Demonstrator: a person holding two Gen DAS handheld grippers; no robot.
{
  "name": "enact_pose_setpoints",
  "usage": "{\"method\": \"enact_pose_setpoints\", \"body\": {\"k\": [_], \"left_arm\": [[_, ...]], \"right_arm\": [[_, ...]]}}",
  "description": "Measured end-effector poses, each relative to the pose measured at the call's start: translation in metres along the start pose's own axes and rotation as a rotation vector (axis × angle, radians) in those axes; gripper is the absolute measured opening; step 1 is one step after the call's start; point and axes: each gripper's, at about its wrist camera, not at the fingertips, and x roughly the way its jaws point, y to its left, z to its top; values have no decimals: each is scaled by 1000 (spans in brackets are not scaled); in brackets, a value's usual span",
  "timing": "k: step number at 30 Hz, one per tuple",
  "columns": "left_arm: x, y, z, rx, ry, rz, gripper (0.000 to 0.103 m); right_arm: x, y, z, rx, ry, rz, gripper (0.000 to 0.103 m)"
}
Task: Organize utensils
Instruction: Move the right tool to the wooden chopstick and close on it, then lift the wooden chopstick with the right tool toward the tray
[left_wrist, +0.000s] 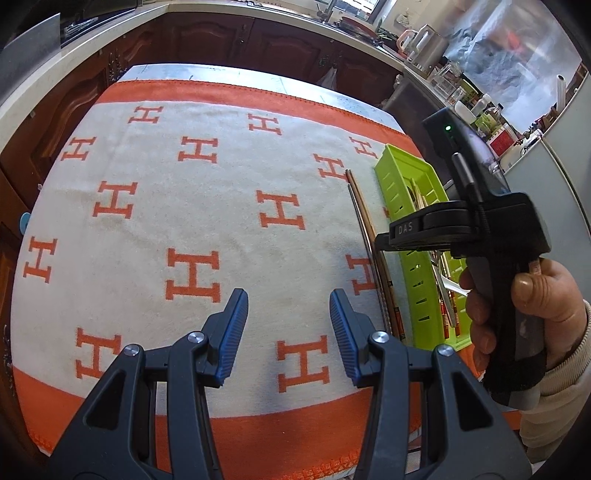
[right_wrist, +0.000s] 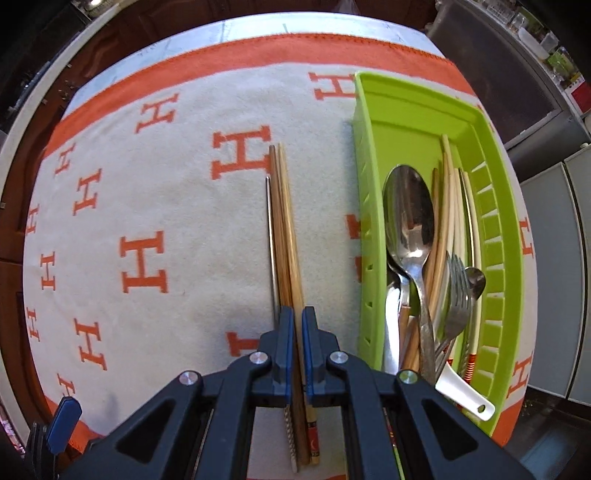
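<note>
Right gripper (right_wrist: 298, 332): blue-padded jaws narrowed onto a bundle of brown wooden chopsticks (right_wrist: 286, 229) with one thin metal chopstick (right_wrist: 270, 236) alongside, all lying lengthwise on the orange-bordered cream cloth with orange H motifs (right_wrist: 166, 206) covering the worktop, just left of the lime-green slotted plastic tray (right_wrist: 369, 206). Tray contents: large steel spoon (right_wrist: 408, 210), steel fork (right_wrist: 458, 295), pale wooden chopsticks (right_wrist: 452, 206), white ceramic spoon (right_wrist: 463, 395). Left gripper (left_wrist: 289, 317): jaws wide apart, empty, hovering above bare cloth, well left of the tray.
</note>
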Motion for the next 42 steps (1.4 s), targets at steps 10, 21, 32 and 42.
{"method": "enact_pose_setpoints", "body": {"k": [10, 21, 32, 42], "left_arm": [[5, 1, -1, -7, 10, -12, 43], [9, 0, 0, 1, 19, -13, 43], [14, -10, 2, 26, 38, -8, 43], [29, -27, 5, 74, 74, -3, 43]], "right_arm": [[10, -1, 5, -8, 58, 78, 23], [14, 14, -10, -26, 73, 240, 10], [-8, 9, -20, -52, 14, 338, 6], [-45, -27, -32, -57, -70, 440, 6]]}}
